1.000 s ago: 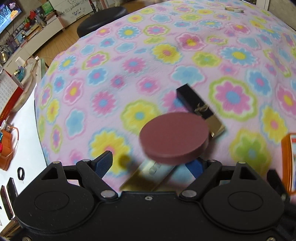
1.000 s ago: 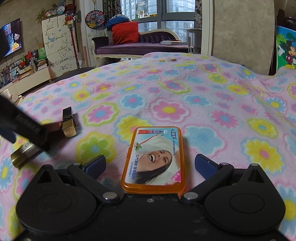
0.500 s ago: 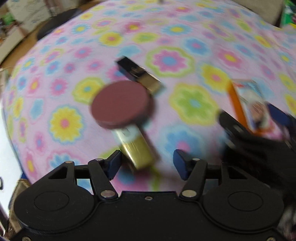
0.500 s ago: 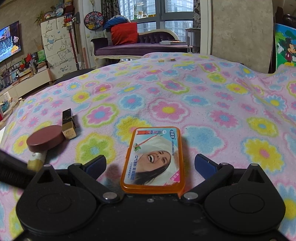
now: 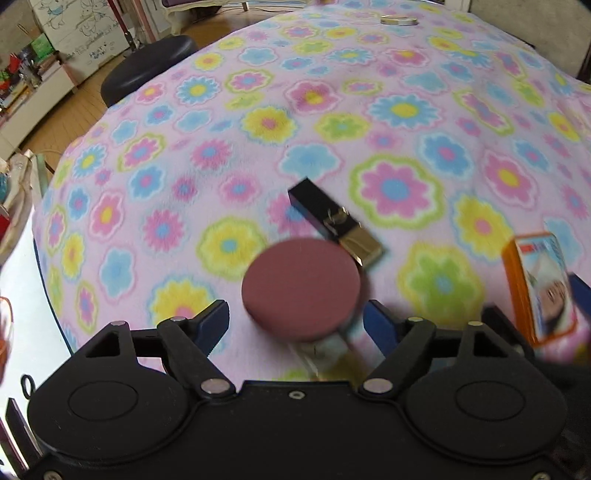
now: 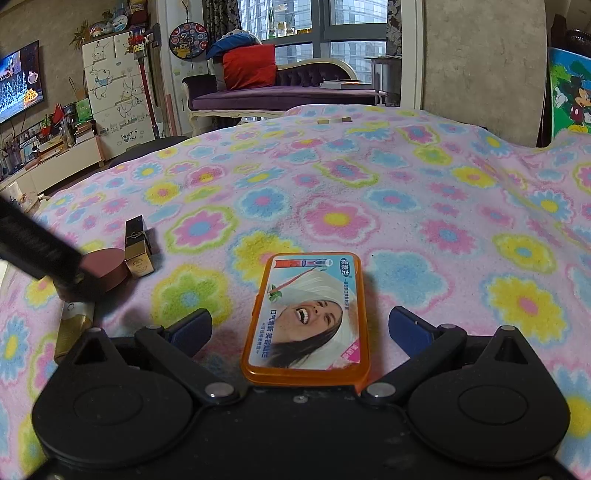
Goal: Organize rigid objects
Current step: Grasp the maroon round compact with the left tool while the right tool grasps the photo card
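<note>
A round maroon compact [image 5: 301, 288] lies on the floral blanket between the open fingers of my left gripper [image 5: 295, 319]. A gold tube [image 5: 325, 356] lies partly under the compact. A black and gold lipstick case [image 5: 332, 221] lies just beyond it. An orange flat tin with a laughing woman's picture [image 6: 308, 317] lies between the open fingers of my right gripper [image 6: 299, 326]; the tin also shows in the left wrist view [image 5: 543, 288]. In the right wrist view the compact [image 6: 107, 269], lipstick case [image 6: 138, 247] and gold tube [image 6: 74, 325] sit at the left.
The pink floral blanket [image 6: 369, 206] covers the whole surface. A small flat round object [image 5: 399, 21] lies at the far edge. A dark round stool [image 5: 147, 66] stands beyond the left edge, with a white surface [image 5: 22, 295] at the left.
My left gripper swung right and came back over the compact, and its fingers have spread wider around it. The right gripper and the orange tin have stayed still.
</note>
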A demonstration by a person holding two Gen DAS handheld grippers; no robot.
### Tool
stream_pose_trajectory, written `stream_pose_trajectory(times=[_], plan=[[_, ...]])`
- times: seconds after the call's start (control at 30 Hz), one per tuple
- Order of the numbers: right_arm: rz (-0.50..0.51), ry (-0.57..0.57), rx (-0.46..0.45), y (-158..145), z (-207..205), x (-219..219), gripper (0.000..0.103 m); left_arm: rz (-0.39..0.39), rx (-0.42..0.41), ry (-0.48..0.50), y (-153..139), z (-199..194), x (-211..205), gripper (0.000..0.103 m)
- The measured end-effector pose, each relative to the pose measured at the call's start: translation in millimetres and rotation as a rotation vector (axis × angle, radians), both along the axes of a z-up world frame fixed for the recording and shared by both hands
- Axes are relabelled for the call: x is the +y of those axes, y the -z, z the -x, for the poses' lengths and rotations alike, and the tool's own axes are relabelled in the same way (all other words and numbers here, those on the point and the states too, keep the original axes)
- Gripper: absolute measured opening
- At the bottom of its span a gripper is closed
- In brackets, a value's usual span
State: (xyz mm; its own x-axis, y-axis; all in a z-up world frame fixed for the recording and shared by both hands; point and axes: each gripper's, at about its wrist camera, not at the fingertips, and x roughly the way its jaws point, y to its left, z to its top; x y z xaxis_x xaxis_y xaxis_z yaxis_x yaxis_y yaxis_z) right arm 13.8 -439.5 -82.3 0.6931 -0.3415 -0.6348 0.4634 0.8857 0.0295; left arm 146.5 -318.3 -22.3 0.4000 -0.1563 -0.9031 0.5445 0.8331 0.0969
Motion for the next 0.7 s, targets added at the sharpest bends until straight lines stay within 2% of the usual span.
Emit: stream_pose_trajectory(times=[0.17,0.23,0.3,0.33,0.57,0.7], plan=[[0.0,-0.001,-0.001,0.0,-0.1,0.3,0.103,-0.032,-0.009,-0.012,8.3,-7.9,-14.0,0.082],[0.0,-0.001,-0.001,0.0,0.1,0.3,0.103,-0.042,0.02,-0.027,15.5,-11.2,-13.7,0.08],[0.001,-0.001,-0.001,-0.1,0.2,0.3,0.103,-0.048,0.035,-0.047,20.3,-12.3,-11.8,0.073],[0.001,-0.003,-0.001,0.0,-0.1,0.6,0.103,-0.039,0.035,-0.057,19.6,-12.2,-9.4,0.068],[0.008,-0.048,0.017,1.6,-4.0,5.7,0.103,-0.002,0.044,-0.107,4.1,-1.0,19.1,0.068],[-0.035,-0.053,-0.019,1.3,0.0,-0.9,0.103,0.025,0.056,-0.134,-8.6,11.5,50.8,0.068]])
